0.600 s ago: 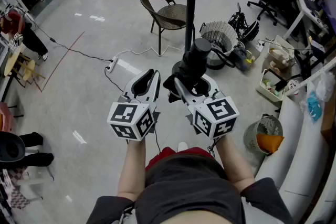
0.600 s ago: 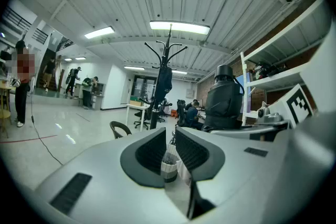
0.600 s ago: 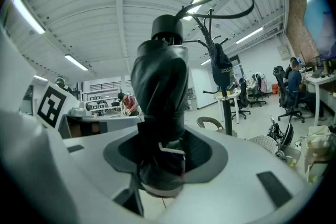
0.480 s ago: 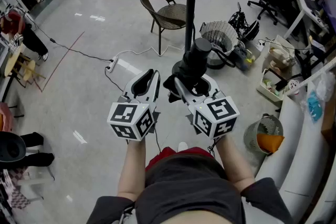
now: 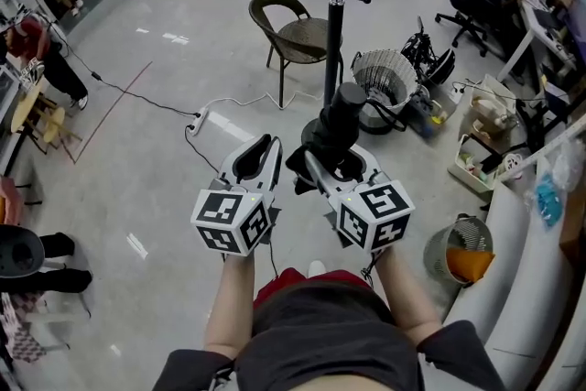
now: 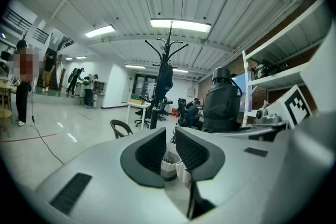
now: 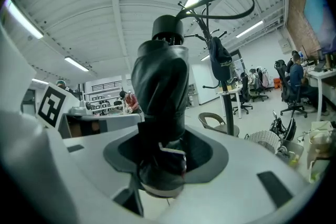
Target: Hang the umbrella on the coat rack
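One light, squishy umbrella (image 7: 159, 92), sensibly clamped mid-bundle by right gripper (image 7: 160, 162) jaws; left gripper (image 6: 170, 139) jaws barely parted, empty.

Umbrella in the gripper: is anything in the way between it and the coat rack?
Nothing I can see. The umbrella, held in the right gripper, faces the coat rack with only floor between them. The chair sits left of the rack's pole and the white wire basket right of it, both off to the side.
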Demonstrator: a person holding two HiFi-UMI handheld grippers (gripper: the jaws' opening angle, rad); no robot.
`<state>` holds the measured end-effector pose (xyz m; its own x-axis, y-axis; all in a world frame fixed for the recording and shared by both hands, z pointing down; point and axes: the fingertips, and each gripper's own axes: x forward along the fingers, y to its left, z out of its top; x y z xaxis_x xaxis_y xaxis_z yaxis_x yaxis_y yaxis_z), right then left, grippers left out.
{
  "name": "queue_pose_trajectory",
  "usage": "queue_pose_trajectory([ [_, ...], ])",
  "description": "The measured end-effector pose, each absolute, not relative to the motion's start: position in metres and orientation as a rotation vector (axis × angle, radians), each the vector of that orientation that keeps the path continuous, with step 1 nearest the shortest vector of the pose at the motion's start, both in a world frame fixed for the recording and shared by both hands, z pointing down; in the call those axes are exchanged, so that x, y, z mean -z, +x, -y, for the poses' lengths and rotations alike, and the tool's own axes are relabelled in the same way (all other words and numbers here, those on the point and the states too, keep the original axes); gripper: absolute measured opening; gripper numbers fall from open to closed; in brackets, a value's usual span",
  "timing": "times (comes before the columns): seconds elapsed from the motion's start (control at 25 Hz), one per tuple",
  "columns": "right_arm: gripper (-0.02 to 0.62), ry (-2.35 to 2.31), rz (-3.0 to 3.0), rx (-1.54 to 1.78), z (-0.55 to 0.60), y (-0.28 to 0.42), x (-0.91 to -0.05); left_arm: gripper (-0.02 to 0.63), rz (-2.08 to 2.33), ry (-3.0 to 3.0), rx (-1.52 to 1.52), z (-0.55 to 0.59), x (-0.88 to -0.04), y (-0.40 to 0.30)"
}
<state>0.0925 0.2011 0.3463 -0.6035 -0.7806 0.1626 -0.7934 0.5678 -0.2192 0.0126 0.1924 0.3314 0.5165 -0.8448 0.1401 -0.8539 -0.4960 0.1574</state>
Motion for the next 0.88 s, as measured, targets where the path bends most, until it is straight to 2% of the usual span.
queue_pose_trajectory([
  [0.88, 0.201, 1.262, 2.720, -0.485, -0.167, 0.085, -0.356, 0.060, 1.553, 2.499, -0.099, -0.174, -0.330, 0.006],
])
